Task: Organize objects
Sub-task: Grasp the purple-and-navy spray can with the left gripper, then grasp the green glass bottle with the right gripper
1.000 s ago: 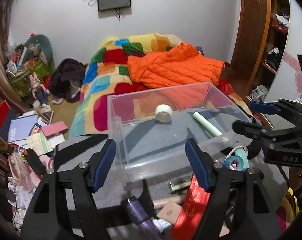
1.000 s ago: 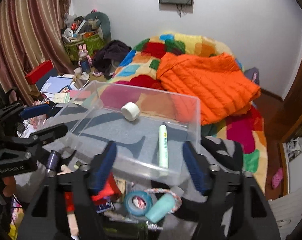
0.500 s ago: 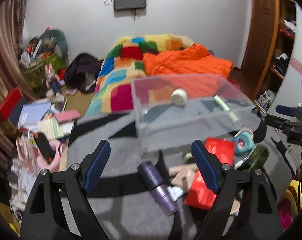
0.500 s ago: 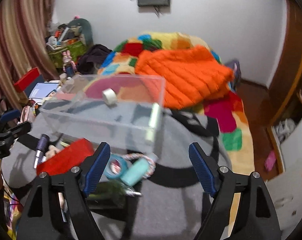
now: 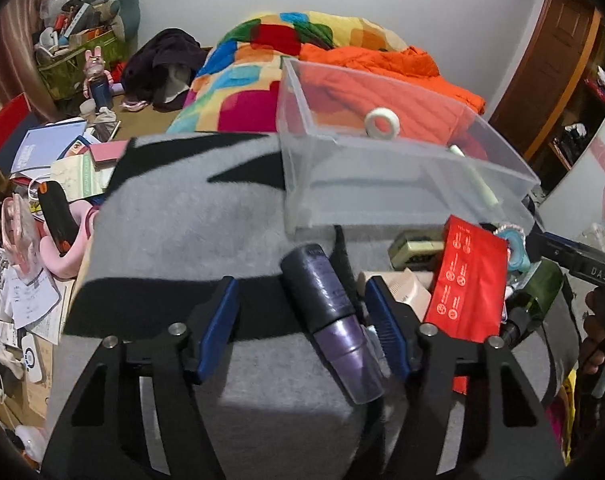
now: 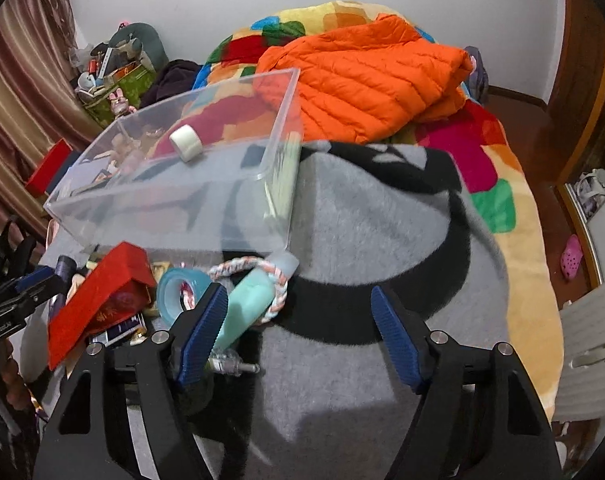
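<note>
My left tongs are down over the grey blanket, jaws closing, and the purple bottle lies between them, nearer the right-hand pad. Neither pad presses on it. The bottle lies on its side, dark cap toward the clear box.

Just right of the bottle sits a red packet, tilted, with a beige tube poking out from under its near corner and a small olive-green case beside it, close against the box's front wall.

Inside the box I can see a white roll of tape near the back and a pale green stick along the right side.

My right tongs hang over the same blanket, jaws closing too. Nothing but bare blanket between the pads. The mint-green bottle lies just at the left pad, partly behind it, with a braided cord looped round it. Left of that, a blue tape roll stands on edge against the red packet. A small metal piece lies beside the left finger; I can't make out what it is.

Beyond the blanket, an orange jacket lies on the patchwork bedspread.
</note>
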The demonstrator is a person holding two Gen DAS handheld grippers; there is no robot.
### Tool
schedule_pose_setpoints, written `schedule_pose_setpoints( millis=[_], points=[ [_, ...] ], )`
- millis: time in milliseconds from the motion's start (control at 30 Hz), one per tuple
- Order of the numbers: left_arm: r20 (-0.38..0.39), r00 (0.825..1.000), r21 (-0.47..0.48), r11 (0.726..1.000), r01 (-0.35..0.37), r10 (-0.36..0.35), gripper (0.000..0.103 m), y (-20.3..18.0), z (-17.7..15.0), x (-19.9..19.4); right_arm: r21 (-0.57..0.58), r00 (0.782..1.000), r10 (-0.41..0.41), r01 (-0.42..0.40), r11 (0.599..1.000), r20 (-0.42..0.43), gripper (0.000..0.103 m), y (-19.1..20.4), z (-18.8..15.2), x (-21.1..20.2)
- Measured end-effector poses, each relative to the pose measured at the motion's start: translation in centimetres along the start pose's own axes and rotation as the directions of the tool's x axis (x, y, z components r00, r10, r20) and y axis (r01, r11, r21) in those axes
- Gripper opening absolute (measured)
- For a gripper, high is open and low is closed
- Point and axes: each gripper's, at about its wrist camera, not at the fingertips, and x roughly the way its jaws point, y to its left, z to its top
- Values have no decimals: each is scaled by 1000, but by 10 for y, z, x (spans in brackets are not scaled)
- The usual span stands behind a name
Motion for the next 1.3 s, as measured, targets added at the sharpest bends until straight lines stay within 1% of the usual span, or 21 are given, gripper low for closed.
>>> schedule_pose_setpoints(
  millis=[67,133,167,233,267,433,633,733,833,933,1000,1133,1200,1300],
  points=[
    [-10,1000,12,1000,-10,10,47,-4,-2,4,3,1000,11,-11,1000,-9,65,-1,-3,2],
    [-10,1000,18,1000,-19,19,42,-7,-4,6,6,1000,19,-19,1000,-13,64,0,-3,6],
    [-3,1000,23,999,-28,28,35,-9,-4,5,9,1000,23,-23,1000,-12,64,0,-2,8],
    [1,1000,26,999,-26,26,27,-10,-5,3,15,999,44,-44,999,-17,61,3,0,11],
    [6,1000,26,999,-31,31,26,-9,-7,1,14,998,52,-51,999,-21,59,4,0,12],
    [31,998,23,998,-53,53,25,-4,-15,-8,-8,999,50,-50,999,-20,51,12,0,10],
    [71,996,5,998,-62,61,25,7,-24,-28,-4,995,94,-94,996,46,51,16,-14,-31],
    [91,995,-8,999,-43,43,25,8,-25,-38,-29,991,121,-119,992,61,53,30,-22,-44],
    [105,994,-5,1000,-30,30,25,4,-27,-42,-76,990,134,-130,989,49,59,50,-31,-43],
    [115,993,5,1000,-20,19,25,-1,-28,-46,-106,991,128,-125,986,26,59,64,-36,-34],
    [124,992,6,1000,-9,9,25,-3,-28,-50,-111,991,134,-131,985,21,61,68,-37,-30],
    [148,989,8,1000,4,-5,25,-6,-28,-59,-121,993,115,-109,987,40,62,71,-39,-30],
    [157,988,10,1000,7,-9,25,-8,-27,-62,-130,990,137,-132,983,28,62,74,-39,-30],
    [164,986,14,1000,9,-11,25,-11,-27,-64,-146,990,140,-136,980,21,62,77,-40,-29]
  ],
)
